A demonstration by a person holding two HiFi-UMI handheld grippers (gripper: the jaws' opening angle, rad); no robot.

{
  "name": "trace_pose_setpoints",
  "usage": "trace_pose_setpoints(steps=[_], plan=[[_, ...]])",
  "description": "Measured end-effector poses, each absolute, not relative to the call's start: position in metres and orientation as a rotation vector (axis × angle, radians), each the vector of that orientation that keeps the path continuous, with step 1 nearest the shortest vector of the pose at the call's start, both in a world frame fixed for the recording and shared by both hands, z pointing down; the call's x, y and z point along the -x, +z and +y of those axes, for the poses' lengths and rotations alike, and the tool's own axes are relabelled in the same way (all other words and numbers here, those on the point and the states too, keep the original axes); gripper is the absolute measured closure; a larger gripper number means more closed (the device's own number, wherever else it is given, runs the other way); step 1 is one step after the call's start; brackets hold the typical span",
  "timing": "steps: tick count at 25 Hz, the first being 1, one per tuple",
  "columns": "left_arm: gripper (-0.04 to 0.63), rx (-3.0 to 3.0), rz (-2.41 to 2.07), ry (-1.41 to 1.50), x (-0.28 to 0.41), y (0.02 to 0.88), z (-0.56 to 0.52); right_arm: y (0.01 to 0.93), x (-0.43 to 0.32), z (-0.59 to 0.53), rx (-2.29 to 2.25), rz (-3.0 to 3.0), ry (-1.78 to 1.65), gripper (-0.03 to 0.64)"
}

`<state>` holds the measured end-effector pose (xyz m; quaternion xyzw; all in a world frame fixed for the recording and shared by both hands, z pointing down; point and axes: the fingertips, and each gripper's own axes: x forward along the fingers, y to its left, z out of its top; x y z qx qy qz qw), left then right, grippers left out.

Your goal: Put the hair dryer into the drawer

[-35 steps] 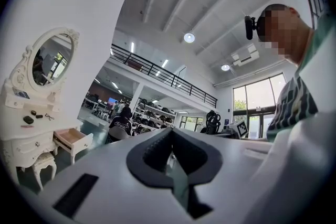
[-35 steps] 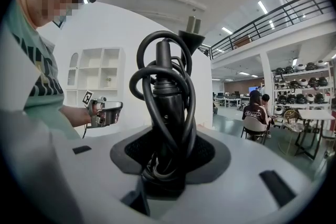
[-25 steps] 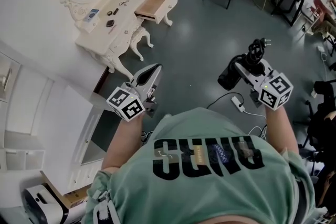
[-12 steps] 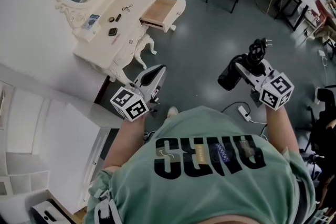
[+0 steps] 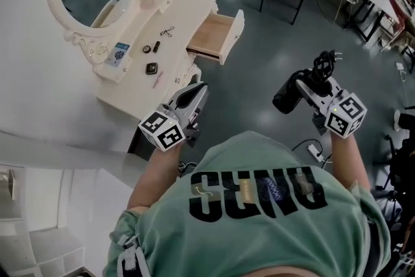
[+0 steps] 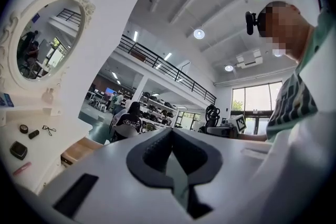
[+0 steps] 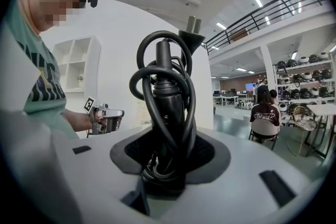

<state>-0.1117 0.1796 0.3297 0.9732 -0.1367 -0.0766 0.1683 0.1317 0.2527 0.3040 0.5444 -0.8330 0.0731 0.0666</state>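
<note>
Item: hair dryer (image 5: 285,99), black, with its cord (image 7: 157,68) wound round the handle so that nothing is trailing. It is being gripped at the handle by the right gripper (image 5: 307,87), whose jaws are part-way apart and pressing on handle and cord together. It is being held at about two o'clock in the head view, well apart from the drawer. Left gripper (image 5: 194,95): the jaws are being held together with nothing between them, probably in reserve for the drawer front. Drawer (image 5: 217,34): standing pulled open from the dressing table (image 5: 185,6) at about eleven o'clock, its wooden interior bare for receiving. The carry is being judged as under way, with placing not yet done.
</note>
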Motion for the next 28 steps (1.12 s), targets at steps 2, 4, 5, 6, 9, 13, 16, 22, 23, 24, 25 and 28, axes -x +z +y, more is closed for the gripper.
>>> trace_pose_setpoints(steps=[2,4,5,6,9,13,16,22,23,24,25,28], plan=[[0.586,-2.761,-0.39,-0.212,0.116,0.333,0.157,0.305,-0.13,0.229,-1.647,-2.504,0.228,0.46],[0.586,-2.744,-0.397,-0.209,0.119,0.336,0.138,0.307,-0.129,0.208,-1.64,-2.5,0.237,0.46],[0.586,-2.741,-0.402,-0.201,0.119,0.339,0.13,0.308,-0.13,0.198,-1.632,-2.501,0.239,0.46],[0.586,-2.742,-0.407,-0.192,0.117,0.341,0.121,0.31,-0.132,0.188,-1.623,-2.504,0.238,0.46],[0.586,-2.738,-0.429,-0.193,0.109,0.346,0.098,0.315,-0.143,0.156,-1.593,-2.523,0.233,0.46],[0.586,-2.707,-0.505,-0.201,0.096,0.356,0.063,0.325,-0.163,0.104,-1.547,-2.557,0.246,0.46],[0.586,-2.696,-0.59,-0.202,0.082,0.364,0.027,0.334,-0.185,0.054,-1.482,-2.605,0.247,0.46],[0.586,-2.632,-0.804,-0.231,0.025,0.366,-0.061,0.345,-0.241,-0.069,-1.275,-2.704,0.265,0.46],[0.586,-2.616,-0.828,-0.24,0.012,0.365,-0.076,0.346,-0.25,-0.088,-1.238,-2.712,0.264,0.46],[0.586,-2.607,-0.848,-0.246,-0.001,0.362,-0.09,0.347,-0.259,-0.105,-1.201,-2.716,0.258,0.46],[0.586,-2.606,-0.865,-0.249,-0.014,0.36,-0.104,0.348,-0.267,-0.12,-1.164,-2.718,0.246,0.46],[0.586,-2.605,-0.913,-0.23,-0.041,0.358,-0.136,0.354,-0.285,-0.162,-1.075,-2.717,0.216,0.46]])
